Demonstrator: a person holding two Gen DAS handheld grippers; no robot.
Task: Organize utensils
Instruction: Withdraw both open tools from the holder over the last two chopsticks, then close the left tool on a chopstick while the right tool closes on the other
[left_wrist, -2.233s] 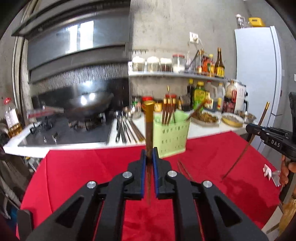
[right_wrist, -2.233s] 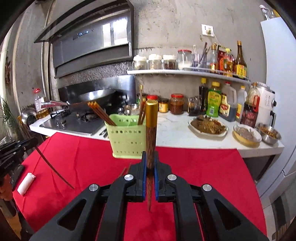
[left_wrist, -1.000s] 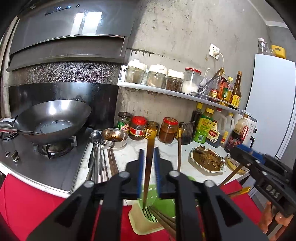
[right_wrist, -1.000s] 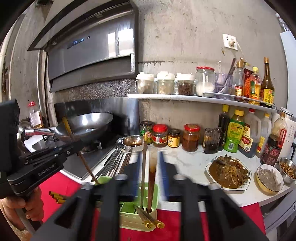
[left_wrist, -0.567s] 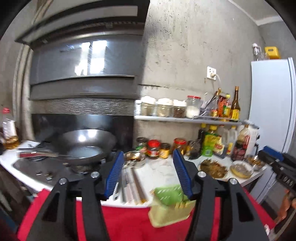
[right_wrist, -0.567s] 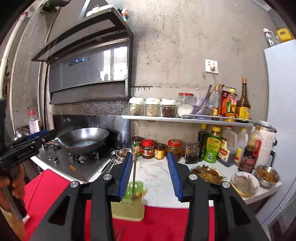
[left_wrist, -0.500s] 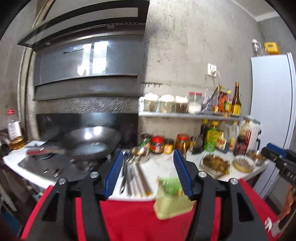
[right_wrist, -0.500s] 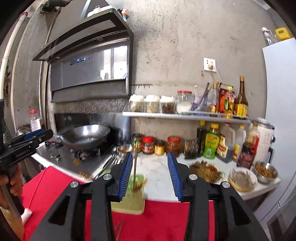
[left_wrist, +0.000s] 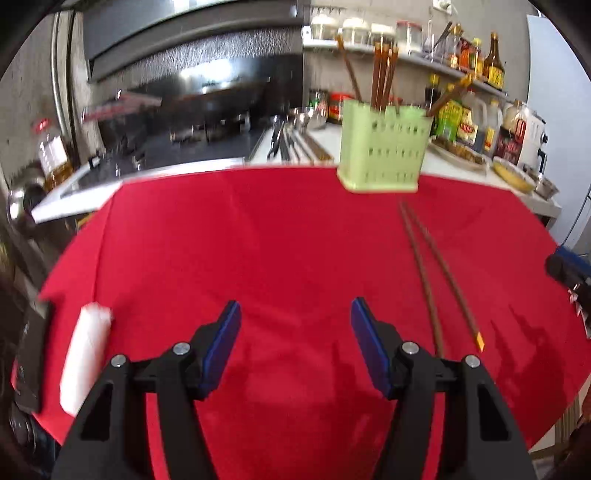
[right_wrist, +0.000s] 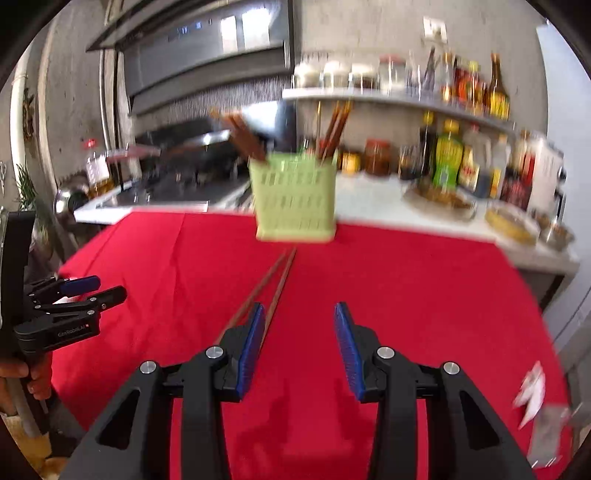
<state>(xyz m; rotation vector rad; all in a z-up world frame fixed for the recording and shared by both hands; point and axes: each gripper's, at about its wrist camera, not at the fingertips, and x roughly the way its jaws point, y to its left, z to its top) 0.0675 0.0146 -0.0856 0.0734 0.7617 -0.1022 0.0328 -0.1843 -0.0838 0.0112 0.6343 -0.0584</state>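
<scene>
A pale green utensil holder (left_wrist: 384, 147) stands at the far edge of the red cloth (left_wrist: 288, 243) with several brown chopsticks upright in it. It also shows in the right wrist view (right_wrist: 293, 197). Two loose chopsticks (left_wrist: 432, 269) lie on the cloth in front of it, to the right of my left gripper (left_wrist: 295, 321). In the right wrist view they (right_wrist: 275, 284) run to the left finger of my right gripper (right_wrist: 299, 325). Both grippers are open and empty, low over the cloth. The left gripper also shows at the left of the right wrist view (right_wrist: 96, 290).
A white roll (left_wrist: 83, 354) lies at the cloth's left edge. Behind the table are a stove with a wok (left_wrist: 218, 92), loose cutlery (left_wrist: 291, 142) on the counter, bottles and jars (right_wrist: 450, 158), and food dishes (right_wrist: 439, 197). White scraps (right_wrist: 533, 391) lie at the right edge.
Both grippers dropped their chopsticks into the holder and opened. They have since pulled back and tilted down towards the cloth, where the two loose chopsticks lie.
</scene>
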